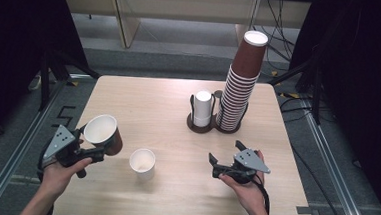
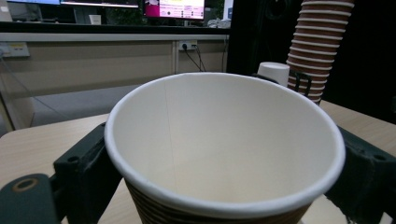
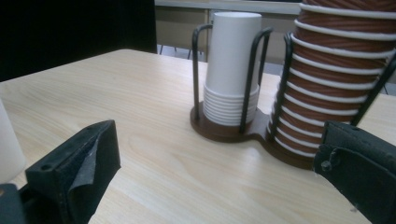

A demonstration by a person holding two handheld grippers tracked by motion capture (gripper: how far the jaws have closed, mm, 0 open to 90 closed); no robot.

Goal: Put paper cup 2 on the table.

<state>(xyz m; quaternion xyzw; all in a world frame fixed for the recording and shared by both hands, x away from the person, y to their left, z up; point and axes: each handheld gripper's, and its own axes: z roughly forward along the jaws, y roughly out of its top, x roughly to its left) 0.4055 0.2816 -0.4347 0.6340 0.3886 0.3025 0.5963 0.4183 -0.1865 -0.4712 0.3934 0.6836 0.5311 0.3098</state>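
left gripper [image 1: 94, 142]: jaws clamped, hand near tabletop's left front corner | right gripper [image 1: 225, 157]: jaws wide apart, hand by front edge

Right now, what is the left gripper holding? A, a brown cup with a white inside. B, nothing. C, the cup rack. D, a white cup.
A: the left gripper is shut on a brown cup with a white inside, its jaws pressing both sides of the cup in the left gripper view, while the white cup stands alone on the table.
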